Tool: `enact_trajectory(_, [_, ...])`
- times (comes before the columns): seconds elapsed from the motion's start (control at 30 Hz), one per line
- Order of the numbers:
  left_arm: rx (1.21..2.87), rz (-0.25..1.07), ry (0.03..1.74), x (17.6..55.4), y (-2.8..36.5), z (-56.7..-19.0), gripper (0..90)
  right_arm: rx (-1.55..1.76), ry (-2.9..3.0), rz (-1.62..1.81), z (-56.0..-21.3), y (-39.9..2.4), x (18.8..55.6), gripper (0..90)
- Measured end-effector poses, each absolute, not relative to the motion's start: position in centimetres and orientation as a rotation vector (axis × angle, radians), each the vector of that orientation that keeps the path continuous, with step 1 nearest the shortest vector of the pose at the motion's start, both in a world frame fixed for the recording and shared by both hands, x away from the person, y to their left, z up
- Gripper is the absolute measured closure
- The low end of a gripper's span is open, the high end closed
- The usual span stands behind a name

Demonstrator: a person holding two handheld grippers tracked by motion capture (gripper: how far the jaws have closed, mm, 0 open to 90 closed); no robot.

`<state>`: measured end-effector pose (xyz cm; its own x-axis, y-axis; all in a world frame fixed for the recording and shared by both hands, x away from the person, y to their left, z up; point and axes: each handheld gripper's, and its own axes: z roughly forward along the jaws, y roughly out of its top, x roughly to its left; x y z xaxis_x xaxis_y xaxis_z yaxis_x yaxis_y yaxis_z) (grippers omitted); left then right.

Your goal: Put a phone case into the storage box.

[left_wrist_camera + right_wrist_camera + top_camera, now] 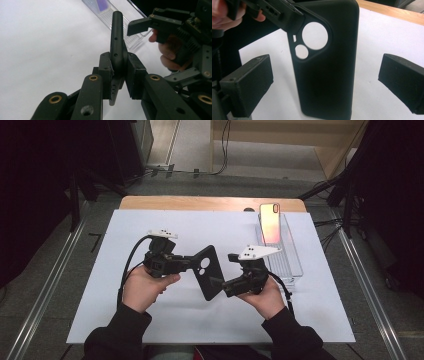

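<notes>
The left gripper (192, 261) is clamped on the black phone case (208, 272), and the left gripper view shows it clean: both pads pressed flat against the case (117, 42), one on each face, near its camera-cutout end. The person's left hand (145, 287) wraps the handle below. The case hangs in the air above the white mat (115, 285), tilted, its long side running down toward the person.

On the other side of the case is the right gripper (220, 282), and its jaws stand wide apart. In the right gripper view the two black pads (249, 82) sit well clear of the case (327, 70) on either side, touching nothing. The right hand (265, 295) holds that tool just beside the case's lower end.

Count it up: two grippers, two hands, one black case with two round holes (315, 35) and one small slot in its camera panel. There is one case only, and one gripper gripping it.

Beyond the case, toward the far right corner of the mat, lies one clear plastic tray (292, 262), long and narrow. One phone (270, 222) stands upright at the tray's far end, its pink-orange back facing the camera. The tray is well apart from the case, with the right gripper and its grey three-cornered plate (257, 251) between them. The left gripper's own jaws cover the case's middle in the left gripper view. The mat covers a wooden table (210, 202), whose bare edge shows past the mat's far side.
</notes>
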<state>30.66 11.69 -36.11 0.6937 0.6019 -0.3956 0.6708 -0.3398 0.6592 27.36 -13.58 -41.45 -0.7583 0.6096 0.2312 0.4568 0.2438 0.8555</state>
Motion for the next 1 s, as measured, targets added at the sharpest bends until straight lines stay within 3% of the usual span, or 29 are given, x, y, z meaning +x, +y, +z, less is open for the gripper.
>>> enact_trajectory(0.63, [2.056,-0.11,0.979,29.4,9.9,-36.4,77.4,1.074,2.342,1.442,-42.6,-10.7,27.4,0.0])
enact_trajectory(0.7, [2.058,-0.109,0.97,29.2,9.8,-36.4,77.4,1.073,2.339,1.436,-42.6,-10.6,27.4,8.1])
enact_trajectory(0.87, [2.053,-0.114,0.965,29.1,9.9,-36.3,77.1,1.063,2.326,1.436,-42.5,-10.7,27.3,12.3])
enact_trajectory(0.93, [2.042,-0.125,0.962,29.2,10.0,-36.3,74.3,1.058,2.326,1.429,-42.4,-10.6,27.2,12.8])
enact_trajectory(1.0, [2.029,-0.132,0.955,29.2,10.2,-36.0,64.6,1.067,2.33,1.435,-42.3,-10.7,27.2,13.1])
